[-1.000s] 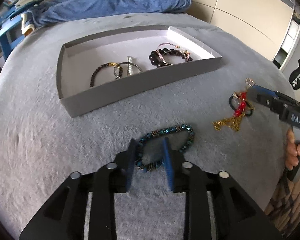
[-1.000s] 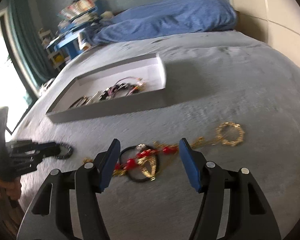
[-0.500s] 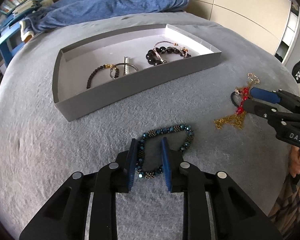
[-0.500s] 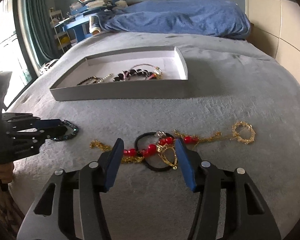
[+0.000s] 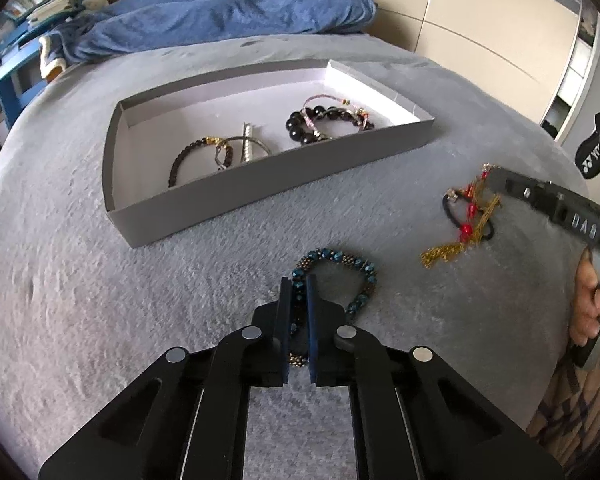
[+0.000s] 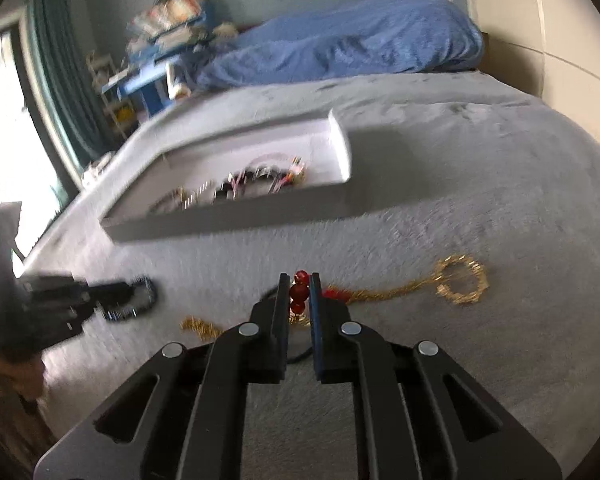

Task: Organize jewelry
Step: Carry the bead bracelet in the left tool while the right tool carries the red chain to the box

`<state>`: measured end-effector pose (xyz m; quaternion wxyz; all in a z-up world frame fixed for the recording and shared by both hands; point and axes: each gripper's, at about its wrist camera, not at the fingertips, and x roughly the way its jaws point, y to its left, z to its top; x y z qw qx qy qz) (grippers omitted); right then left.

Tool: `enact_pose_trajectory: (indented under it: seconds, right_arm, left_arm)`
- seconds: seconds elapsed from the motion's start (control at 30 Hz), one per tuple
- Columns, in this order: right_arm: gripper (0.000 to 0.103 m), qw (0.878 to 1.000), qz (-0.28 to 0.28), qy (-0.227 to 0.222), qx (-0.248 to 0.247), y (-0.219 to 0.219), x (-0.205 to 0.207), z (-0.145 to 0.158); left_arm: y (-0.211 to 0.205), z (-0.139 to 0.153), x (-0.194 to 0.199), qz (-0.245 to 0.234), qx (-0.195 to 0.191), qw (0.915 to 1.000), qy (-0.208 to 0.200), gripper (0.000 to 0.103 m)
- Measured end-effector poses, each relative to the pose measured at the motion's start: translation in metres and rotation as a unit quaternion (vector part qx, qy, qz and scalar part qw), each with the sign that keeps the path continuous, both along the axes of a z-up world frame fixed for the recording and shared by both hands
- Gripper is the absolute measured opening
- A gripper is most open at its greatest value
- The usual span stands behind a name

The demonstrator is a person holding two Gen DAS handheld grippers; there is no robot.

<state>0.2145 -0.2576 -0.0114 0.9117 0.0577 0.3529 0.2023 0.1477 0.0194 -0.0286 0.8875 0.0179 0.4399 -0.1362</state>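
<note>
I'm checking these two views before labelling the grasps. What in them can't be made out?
- Teal beaded bracelet, left wrist view: its near part is hidden by the left gripper.
- Red-bead gold necklace, right wrist view: its middle is hidden by the right gripper; the black hair tie is mostly covered.
- Grey tray, right wrist view: its contents are blurred.
- Right gripper, left wrist view: the jaws are seen side-on, so their grip is unclear.

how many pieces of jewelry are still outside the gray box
2, as far as I can tell: the teal beaded bracelet pinched in the left gripper, and the gold chain with red beads, tangled with a black band, gripped by the right gripper. The tangle could hide another piece.
</note>
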Motion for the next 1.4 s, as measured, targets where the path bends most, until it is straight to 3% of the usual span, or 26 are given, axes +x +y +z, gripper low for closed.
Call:
enact_pose_trajectory:
  seconds: [0.2, 0.6, 0.73, 0.83, 1.03, 1.4]
  right_arm:
    - [0.009, 0.997, -0.033, -0.010, 0.065, -0.036, 0.007, 0.021]
    - [0.009, 0.993, -0.041, -0.035, 0.105, -0.070, 0.013, 0.061]
    - [0.009, 0.994, -0.049, -0.044, 0.089, -0.079, 0.014, 0.075]
    - [0.009, 0.995, -0.068, -0.031, 0.066, -0.087, 0.018, 0.066]
    - [0.009, 0.993, -0.092, -0.029, 0.071, -0.105, 0.013, 0.057]
    - [0.009, 0.990, -0.062, -0.099, 0.074, -0.085, 0.012, 0.114]
  left_arm:
    - [-0.003, 0.007, -0.001, -0.008, -0.007, 0.9998, -0.016, 0.007]
    - [-0.005, 0.012, 0.002, -0.011, -0.016, 0.9995, -0.025, 0.007]
    - [-0.005, 0.014, 0.001, -0.011, -0.016, 0.9994, -0.027, 0.007]
    - [-0.003, 0.017, 0.000, -0.009, -0.020, 0.9993, -0.031, 0.007]
    - [-0.001, 0.025, -0.003, -0.006, -0.030, 0.9985, -0.045, 0.007]
    - [0.004, 0.063, 0.000, -0.012, -0.049, 0.9948, -0.089, 0.007]
